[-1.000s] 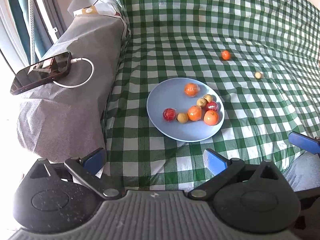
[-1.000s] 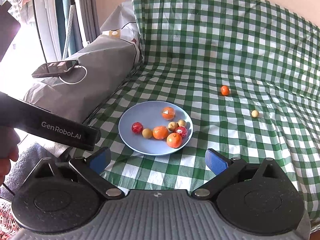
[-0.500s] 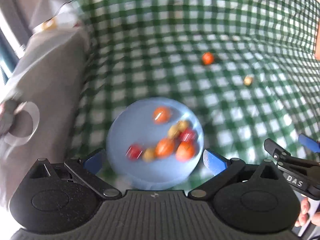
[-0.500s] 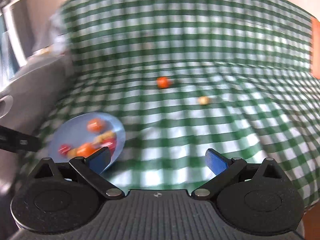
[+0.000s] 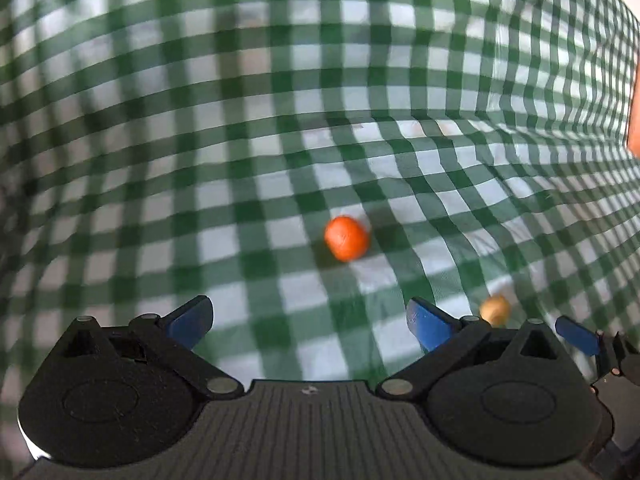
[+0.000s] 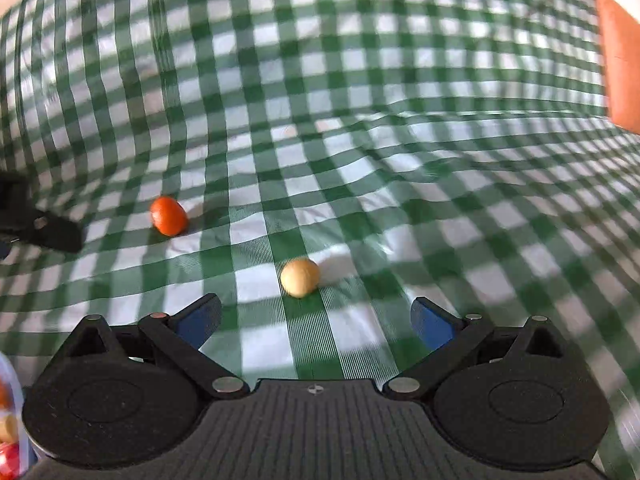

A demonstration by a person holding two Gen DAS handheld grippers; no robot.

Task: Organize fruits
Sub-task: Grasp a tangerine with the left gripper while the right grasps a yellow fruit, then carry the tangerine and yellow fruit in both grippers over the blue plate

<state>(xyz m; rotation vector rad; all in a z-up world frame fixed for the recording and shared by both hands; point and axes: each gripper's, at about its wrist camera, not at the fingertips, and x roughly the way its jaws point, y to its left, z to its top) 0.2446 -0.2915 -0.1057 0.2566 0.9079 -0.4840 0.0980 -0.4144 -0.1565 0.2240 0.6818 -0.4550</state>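
Both your grippers have swung off the plate toward the stray fruits. Your left gripper (image 5: 310,320) has its fingers spread wide, lined up on the orange fruit (image 5: 346,238) ahead; your right gripper (image 6: 316,318), equally wide, faces the tan fruit (image 6: 300,277), just short of it on the checked cloth (image 6: 360,160).

Green-and-white checked cloth (image 6: 360,128) covers pretty much everything, a bit rumpled. Off at the cloth's far right edge there's some orange-brown thing (image 6: 618,60), can't tell what.
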